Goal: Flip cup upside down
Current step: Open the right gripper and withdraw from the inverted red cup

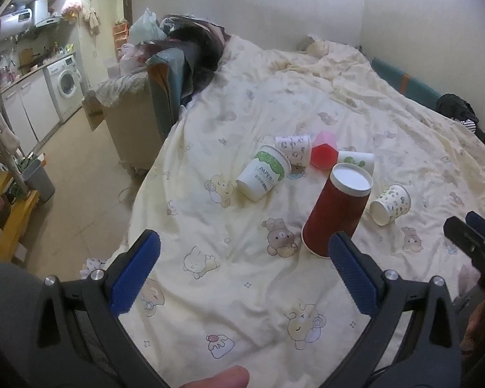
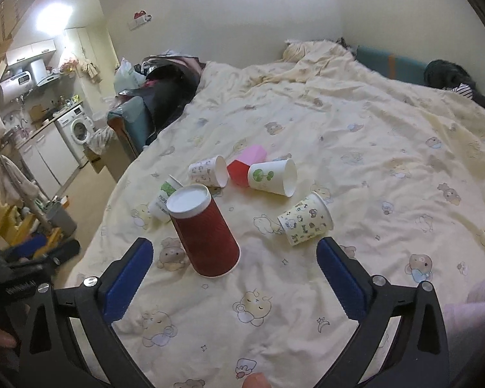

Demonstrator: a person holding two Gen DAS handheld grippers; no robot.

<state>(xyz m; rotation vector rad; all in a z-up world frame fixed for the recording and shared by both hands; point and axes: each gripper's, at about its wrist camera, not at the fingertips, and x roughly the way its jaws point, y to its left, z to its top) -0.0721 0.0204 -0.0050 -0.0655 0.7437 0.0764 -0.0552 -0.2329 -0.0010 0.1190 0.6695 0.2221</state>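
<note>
A red ribbed paper cup [image 1: 334,208] stands upside down on the bed, white base up; it also shows in the right wrist view [image 2: 203,236]. Several other cups lie on their sides behind it: a green-print "PAPER" cup [image 1: 263,176], a patterned cup [image 1: 294,148], a pink faceted cup [image 1: 323,152], a white cup with a green sprout [image 2: 271,177] and a cartoon-print cup [image 2: 307,223]. My left gripper [image 1: 245,252] is open and empty, just before the red cup. My right gripper [image 2: 234,258] is open and empty, the red cup between and beyond its fingers.
The cups lie on a cream bear-print duvet [image 2: 388,161] covering the bed. The bed's left edge drops to the floor [image 1: 80,168]. A grey bin [image 1: 38,177] and yellow shelf stand at left. A chair with clothes [image 1: 165,74] is beside the bed.
</note>
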